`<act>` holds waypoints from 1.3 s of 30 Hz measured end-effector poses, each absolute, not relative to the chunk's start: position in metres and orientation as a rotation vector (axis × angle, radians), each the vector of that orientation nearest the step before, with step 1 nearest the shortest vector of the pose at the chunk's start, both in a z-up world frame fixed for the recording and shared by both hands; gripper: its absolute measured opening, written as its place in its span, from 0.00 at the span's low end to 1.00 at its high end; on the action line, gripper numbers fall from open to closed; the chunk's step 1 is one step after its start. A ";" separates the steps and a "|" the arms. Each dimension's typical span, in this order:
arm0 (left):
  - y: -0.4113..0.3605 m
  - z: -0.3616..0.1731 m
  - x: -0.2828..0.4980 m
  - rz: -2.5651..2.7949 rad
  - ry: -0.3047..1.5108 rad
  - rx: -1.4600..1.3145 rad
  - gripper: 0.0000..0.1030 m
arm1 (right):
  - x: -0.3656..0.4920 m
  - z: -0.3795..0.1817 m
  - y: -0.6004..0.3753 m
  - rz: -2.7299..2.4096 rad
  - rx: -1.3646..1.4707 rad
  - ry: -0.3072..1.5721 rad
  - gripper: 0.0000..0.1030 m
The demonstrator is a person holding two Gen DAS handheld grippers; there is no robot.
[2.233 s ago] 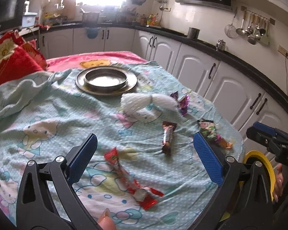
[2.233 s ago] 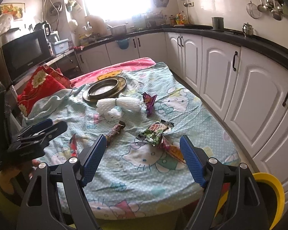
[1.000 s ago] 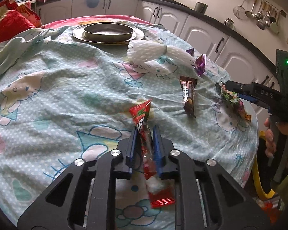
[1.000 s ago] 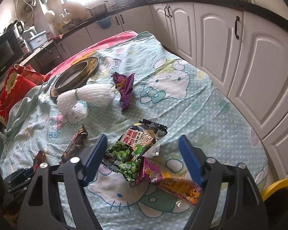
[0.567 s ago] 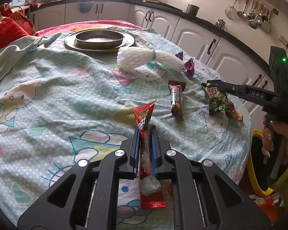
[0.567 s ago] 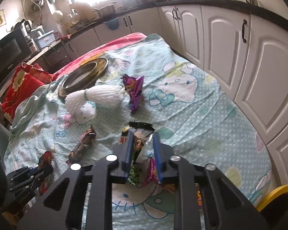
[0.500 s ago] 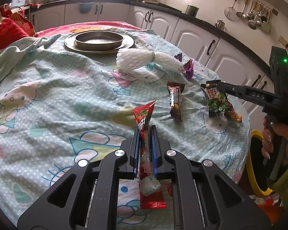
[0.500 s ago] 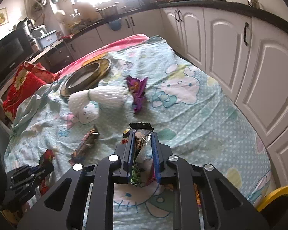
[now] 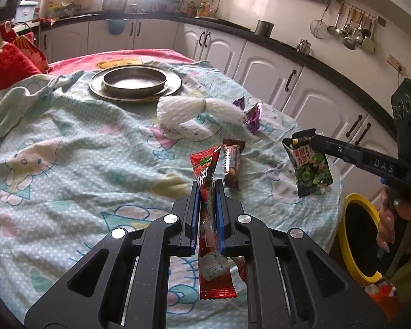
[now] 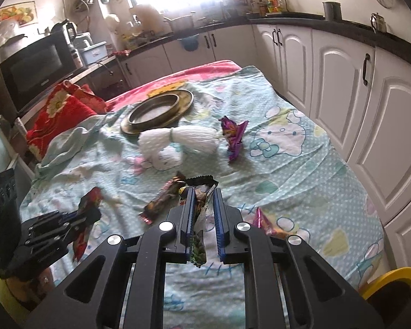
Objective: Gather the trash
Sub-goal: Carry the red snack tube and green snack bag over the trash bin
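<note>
**Both grippers clamped on snack wrappers above a table**

The left gripper [image 9: 207, 185] has its blue pads closed on a long red wrapper [image 9: 209, 219], which pokes up between the fingers and hangs down below them, lifted off the cartoon-print cloth [image 9: 68, 159]. The right gripper [image 10: 202, 194] is pinched on a green snack packet [image 9: 311, 164] — from the left wrist view the packet dangles clear of the table, held by its top corner. Its jaws have just been closing, with the packet between them.

Lying on the cloth: a brown chocolate-bar wrapper [image 9: 231, 164] just beside the red one, a purple wrapper [image 10: 233, 137] next to a white foam net [image 10: 178, 139], and a pink and orange wrapper [image 10: 268, 223] near the right gripper. A metal plate [image 9: 135, 83] sits farther back. A yellow-rimmed bin [image 9: 359, 235] stands at the table's edge — below the green packet's side.
</note>
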State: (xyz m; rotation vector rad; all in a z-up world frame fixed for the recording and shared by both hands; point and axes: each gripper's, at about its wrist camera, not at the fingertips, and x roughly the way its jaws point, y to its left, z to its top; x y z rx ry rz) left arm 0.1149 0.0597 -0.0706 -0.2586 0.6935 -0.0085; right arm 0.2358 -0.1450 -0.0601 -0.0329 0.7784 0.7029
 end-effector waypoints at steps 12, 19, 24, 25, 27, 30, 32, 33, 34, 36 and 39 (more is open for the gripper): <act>0.037 -0.041 0.106 -0.058 0.625 -0.234 0.06 | 0.197 -0.027 -0.164 0.733 -0.029 0.707 0.13; 0.018 -0.029 0.102 -0.099 0.603 -0.211 0.06 | 0.184 -0.012 -0.184 0.733 -0.010 0.676 0.13; 0.004 -0.024 0.103 -0.136 0.596 -0.198 0.06 | 0.175 -0.004 -0.197 0.714 0.003 0.652 0.13; 0.001 -0.023 0.103 -0.142 0.595 -0.194 0.06 | 0.173 -0.002 -0.201 0.709 0.006 0.646 0.13; -0.005 -0.021 0.102 -0.154 0.593 -0.187 0.06 | 0.170 0.000 -0.207 0.700 0.012 0.636 0.13; -0.013 -0.019 0.103 -0.172 0.590 -0.178 0.06 | 0.165 0.004 -0.215 0.686 0.017 0.621 0.13; -0.017 -0.017 0.103 -0.183 0.589 -0.172 0.06 | 0.163 0.006 -0.221 0.679 0.022 0.615 0.13; -0.021 -0.016 0.104 -0.190 0.588 -0.167 0.06 | 0.162 0.006 -0.224 0.675 0.025 0.613 0.13; -0.022 -0.016 0.104 -0.194 0.588 -0.164 0.06 | 0.161 0.006 -0.227 0.671 0.031 0.613 0.13; -0.028 -0.015 0.105 -0.203 0.586 -0.158 0.06 | 0.160 0.006 -0.234 0.661 0.039 0.611 0.13; -0.036 -0.012 0.106 -0.220 0.582 -0.144 0.06 | 0.157 0.007 -0.242 0.644 0.048 0.604 0.13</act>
